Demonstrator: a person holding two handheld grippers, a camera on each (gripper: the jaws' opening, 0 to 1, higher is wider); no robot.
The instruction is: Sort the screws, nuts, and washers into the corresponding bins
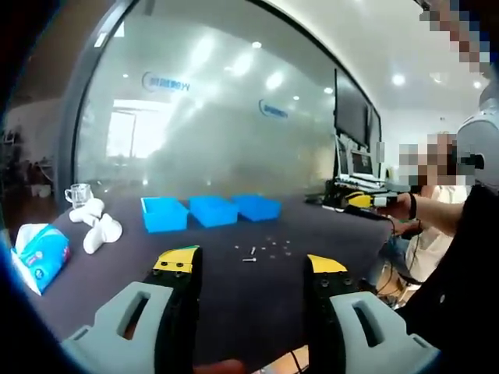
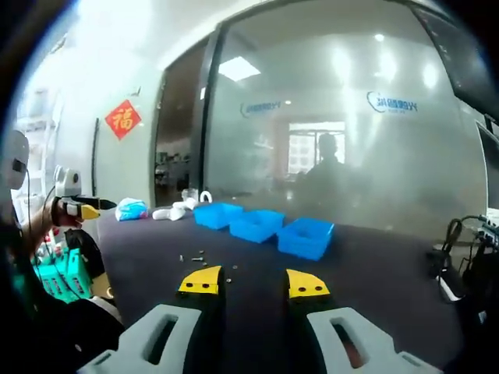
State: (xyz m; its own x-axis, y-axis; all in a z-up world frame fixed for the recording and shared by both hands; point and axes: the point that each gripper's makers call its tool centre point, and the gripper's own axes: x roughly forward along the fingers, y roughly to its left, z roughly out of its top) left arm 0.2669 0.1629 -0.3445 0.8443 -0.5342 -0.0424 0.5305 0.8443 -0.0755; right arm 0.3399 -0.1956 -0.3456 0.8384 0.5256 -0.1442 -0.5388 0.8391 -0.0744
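Left gripper view: the left gripper (image 1: pixel 253 267) hovers above the near edge of the dark desk (image 1: pixel 234 300), its two yellow-tipped jaws spread apart with nothing between them. Three blue bins (image 1: pixel 210 210) stand in a row toward the far edge; a scatter of small fasteners (image 1: pixel 263 249), too small to sort by kind or count, lies mid-desk between bins and jaws. Near the left edge lie a blue tissue pack (image 1: pixel 39 255), white objects (image 1: pixel 95 224) and a clear glass cup (image 1: pixel 78 193). Right gripper view: the right gripper (image 2: pixel 254 282) is likewise open and empty above the desk (image 2: pixel 374 265). The three bins (image 2: pixel 261 224) run diagonally across mid-desk, the fasteners (image 2: pixel 199 259) lying just beyond the left jaw tip.
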